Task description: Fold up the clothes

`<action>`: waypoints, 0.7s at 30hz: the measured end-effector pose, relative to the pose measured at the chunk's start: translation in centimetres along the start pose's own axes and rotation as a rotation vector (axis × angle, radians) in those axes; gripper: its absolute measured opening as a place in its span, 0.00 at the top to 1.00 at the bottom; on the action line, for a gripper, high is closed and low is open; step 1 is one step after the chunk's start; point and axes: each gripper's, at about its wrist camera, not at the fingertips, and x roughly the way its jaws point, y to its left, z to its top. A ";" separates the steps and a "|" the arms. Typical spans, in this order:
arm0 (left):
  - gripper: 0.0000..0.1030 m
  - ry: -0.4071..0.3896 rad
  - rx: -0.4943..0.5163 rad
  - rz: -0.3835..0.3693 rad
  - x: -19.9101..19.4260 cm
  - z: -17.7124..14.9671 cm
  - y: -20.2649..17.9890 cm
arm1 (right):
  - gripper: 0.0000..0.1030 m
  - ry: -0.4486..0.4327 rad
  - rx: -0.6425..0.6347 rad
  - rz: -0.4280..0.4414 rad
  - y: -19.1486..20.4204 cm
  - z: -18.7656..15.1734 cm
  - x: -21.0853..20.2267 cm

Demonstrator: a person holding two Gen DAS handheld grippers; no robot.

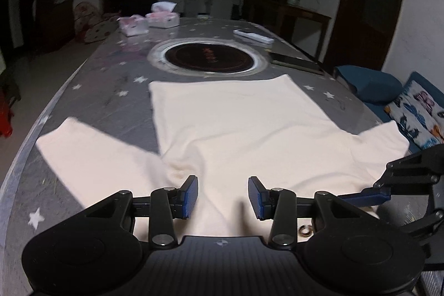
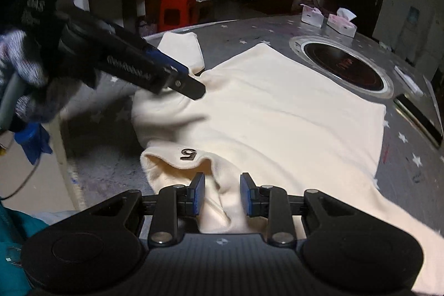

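Note:
A cream shirt (image 1: pixel 236 115) lies spread flat on the grey star-patterned table (image 1: pixel 111 68), hem far, collar near. My left gripper (image 1: pixel 223 196) hovers open over the near left shoulder, with cloth beneath its blue pads. In the right wrist view the left gripper (image 2: pixel 194 88) has its tip down at the shirt (image 2: pixel 277 107) beside the folded sleeve (image 2: pixel 183 49). My right gripper (image 2: pixel 222 194) stands open just behind the collar (image 2: pixel 177 157), which carries a dark "6" mark. A raised fold of cloth sits between its fingers. The right gripper (image 1: pixel 369 193) also shows low at the shirt's near right edge.
A round inset hob (image 1: pixel 208 57) lies just beyond the hem. Behind it sit tissue boxes (image 1: pixel 163 18), a white remote (image 1: pixel 252 36) and a dark flat slab (image 1: pixel 297 63). A printed cushion (image 1: pixel 416 113) lies off the right edge. A gloved hand (image 2: pixel 25 74) holds the left gripper.

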 end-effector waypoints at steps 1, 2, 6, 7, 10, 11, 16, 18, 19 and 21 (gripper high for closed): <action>0.58 0.004 -0.005 0.006 0.0 -0.1 0.2 | 0.78 0.000 -0.006 -0.011 0.2 0.0 0.3; 0.58 0.008 -0.009 0.011 0.1 -0.3 0.5 | 0.82 -0.003 -0.005 -0.020 0.1 0.0 0.6; 0.58 0.024 -0.022 0.035 0.3 -0.7 1.3 | 0.97 -0.011 0.007 -0.014 -0.2 0.0 0.2; 0.58 0.027 -0.028 0.041 0.4 -0.8 1.5 | 0.98 -0.016 0.002 -0.007 -0.2 0.0 -0.2; 0.57 0.036 -0.040 0.052 0.6 -1.1 2.0 | 0.98 -0.016 -0.011 0.019 -0.2 0.0 -1.1; 0.57 0.038 -0.043 0.053 0.7 -1.2 2.1 | 0.98 -0.011 -0.015 0.026 -0.1 -0.1 -1.3; 0.56 0.034 -0.060 0.069 0.4 -1.1 2.7 | 0.99 0.031 -0.035 0.087 0.5 -0.5 -1.2; 0.56 0.020 -0.075 0.090 0.0 -0.9 3.5 | 0.98 0.035 -0.051 0.102 0.6 -0.6 -1.4; 0.56 0.011 -0.085 0.103 -0.3 -0.7 3.9 | 0.98 0.027 -0.051 0.113 0.4 -0.4 -1.7; 0.56 0.008 -0.111 0.146 -0.3 -0.3 5.1 | 0.96 -0.016 -0.021 0.121 -0.4 -0.1 -2.7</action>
